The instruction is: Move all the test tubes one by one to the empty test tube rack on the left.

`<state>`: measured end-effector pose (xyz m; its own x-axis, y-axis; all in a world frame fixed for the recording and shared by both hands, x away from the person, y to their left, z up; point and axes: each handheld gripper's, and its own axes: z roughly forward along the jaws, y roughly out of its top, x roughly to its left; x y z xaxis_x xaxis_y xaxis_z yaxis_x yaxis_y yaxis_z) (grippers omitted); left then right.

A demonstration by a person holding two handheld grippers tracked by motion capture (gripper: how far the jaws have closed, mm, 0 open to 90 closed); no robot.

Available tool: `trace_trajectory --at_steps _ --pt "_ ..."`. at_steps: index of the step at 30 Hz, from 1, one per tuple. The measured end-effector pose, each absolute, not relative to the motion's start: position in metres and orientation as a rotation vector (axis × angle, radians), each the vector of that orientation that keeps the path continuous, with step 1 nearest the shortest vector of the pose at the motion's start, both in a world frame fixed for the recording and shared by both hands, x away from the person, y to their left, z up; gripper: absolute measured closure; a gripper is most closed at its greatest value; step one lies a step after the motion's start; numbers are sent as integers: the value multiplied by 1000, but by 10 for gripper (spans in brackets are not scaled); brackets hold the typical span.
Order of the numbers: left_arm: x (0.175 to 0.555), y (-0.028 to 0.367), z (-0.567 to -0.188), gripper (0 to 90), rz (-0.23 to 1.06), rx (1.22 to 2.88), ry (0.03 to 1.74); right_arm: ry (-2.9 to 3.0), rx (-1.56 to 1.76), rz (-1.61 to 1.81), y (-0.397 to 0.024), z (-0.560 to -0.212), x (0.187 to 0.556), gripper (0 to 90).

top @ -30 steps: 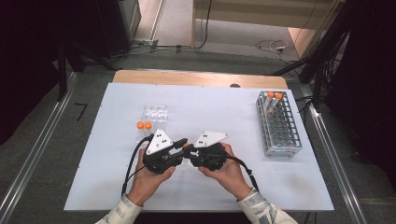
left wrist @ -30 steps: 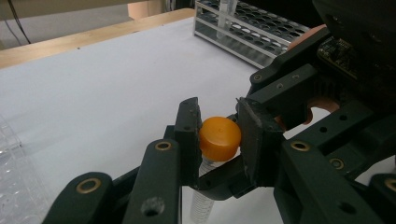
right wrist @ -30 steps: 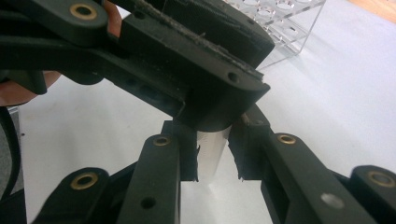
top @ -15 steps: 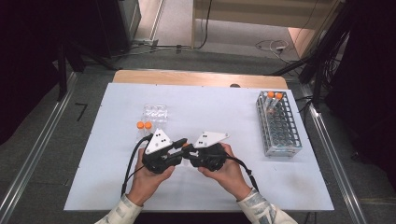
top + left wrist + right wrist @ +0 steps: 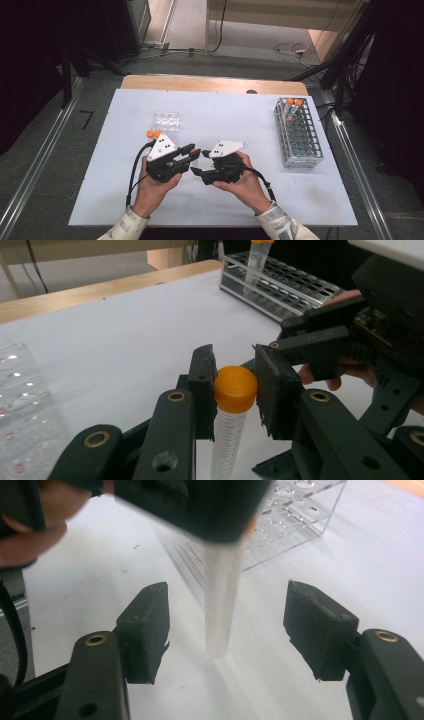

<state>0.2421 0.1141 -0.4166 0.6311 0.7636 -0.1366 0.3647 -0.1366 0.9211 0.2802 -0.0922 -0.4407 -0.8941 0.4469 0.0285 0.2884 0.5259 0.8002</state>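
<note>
Left gripper view: the left gripper (image 5: 235,390) is seen closed on a clear graduated tube (image 5: 226,440), its two black pads pressed against the tube just under and beside the orange cap (image 5: 235,387), and the tube is held upright between them, above the white table top (image 5: 125,340). Just past it, the right gripper (image 5: 320,340) is seen with its jaws pointed toward the tube. In the right gripper view, the right gripper (image 5: 225,625) is shown with its jaws spread wide, having just been opening; the tapered lower end of the tube (image 5: 220,605) hangs between the pads without being touched by either, its tip just above the table. The tube is blurred there, so its markings cannot be read. In the high view, the left gripper (image 5: 192,152) and the right gripper (image 5: 197,167) are held tip to tip at the near middle of the table, each in one of the person's hands, with the grey plates uppermost. Just beyond the left gripper, two more orange caps (image 5: 153,134) are seen, and behind them a clear plastic tray (image 5: 166,120) lies on the table. Well apart, at the right side, a wire tube rack (image 5: 298,132) stands with two orange-capped tubes (image 5: 293,102) upright in its far end.
</note>
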Motion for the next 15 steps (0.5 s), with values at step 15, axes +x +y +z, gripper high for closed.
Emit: trace_trajectory --at_steps 15 --pt "247 156 -388 706 533 1629 979 2581 649 1301 -97 -441 281 338"
